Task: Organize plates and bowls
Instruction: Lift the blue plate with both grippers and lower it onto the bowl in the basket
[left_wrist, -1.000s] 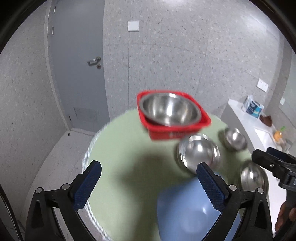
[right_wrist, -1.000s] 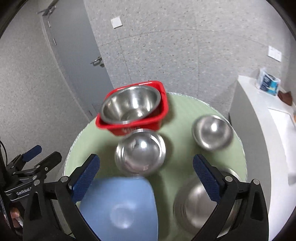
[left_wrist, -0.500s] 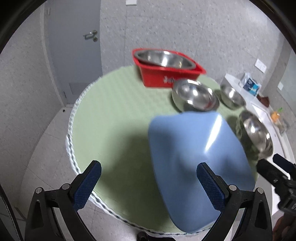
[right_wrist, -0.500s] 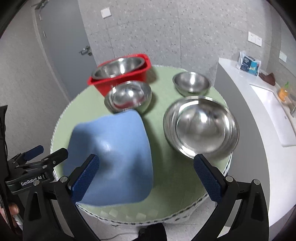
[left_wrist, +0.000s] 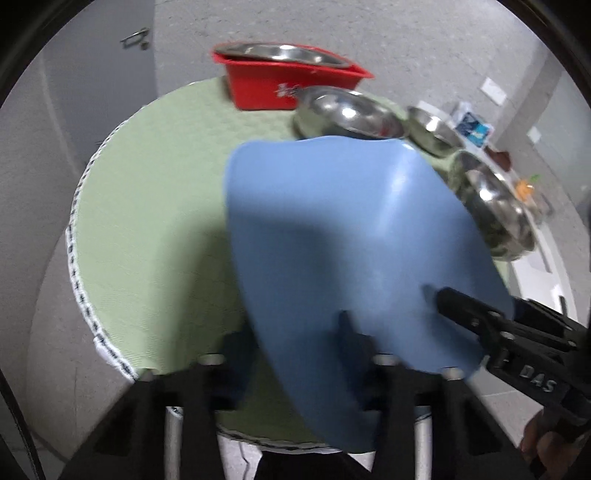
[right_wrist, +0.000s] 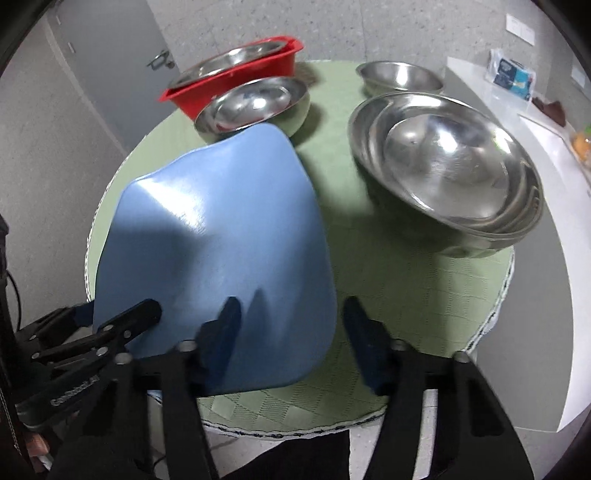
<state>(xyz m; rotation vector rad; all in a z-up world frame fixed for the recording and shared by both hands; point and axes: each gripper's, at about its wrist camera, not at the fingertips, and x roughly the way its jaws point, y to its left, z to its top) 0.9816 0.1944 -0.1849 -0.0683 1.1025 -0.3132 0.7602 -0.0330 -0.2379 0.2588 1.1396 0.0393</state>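
Nearest to me, my left gripper (left_wrist: 291, 332) had just been closing, and it was clamped on the near left rim of the blue plate (left_wrist: 351, 221): one finger lay on top of the plate and the other was tucked under its edge (blur smeared both of them). My right gripper (right_wrist: 288, 314) had just been closing too, astride the plate's near right rim. Its inner finger lay over the blue surface and its outer finger (right_wrist: 364, 339) stood just outside the edge. A sliver of mat showed between that finger and the rim, so those jaws stood apart and were not yet pressing.

The plate sat at the near side of the round table (left_wrist: 147, 221), which was covered by a pale green mat. From my grippers it reached away toward the middle of the table.

To the right of the plate, near the table's right edge, stood a stack of large steel bowls (right_wrist: 443, 162), nested one in another. Just past the plate's far edge was a medium steel bowl (right_wrist: 255, 103), and further right a small steel bowl (right_wrist: 399, 75) stood apart from it.

At the far rim of the table was the red tub (left_wrist: 258, 92), just beside the medium bowl, with another steel bowl (left_wrist: 280, 51) resting inside it. Beyond the table were a grey door (right_wrist: 110, 55) and, on the right, a white counter (right_wrist: 535, 184).
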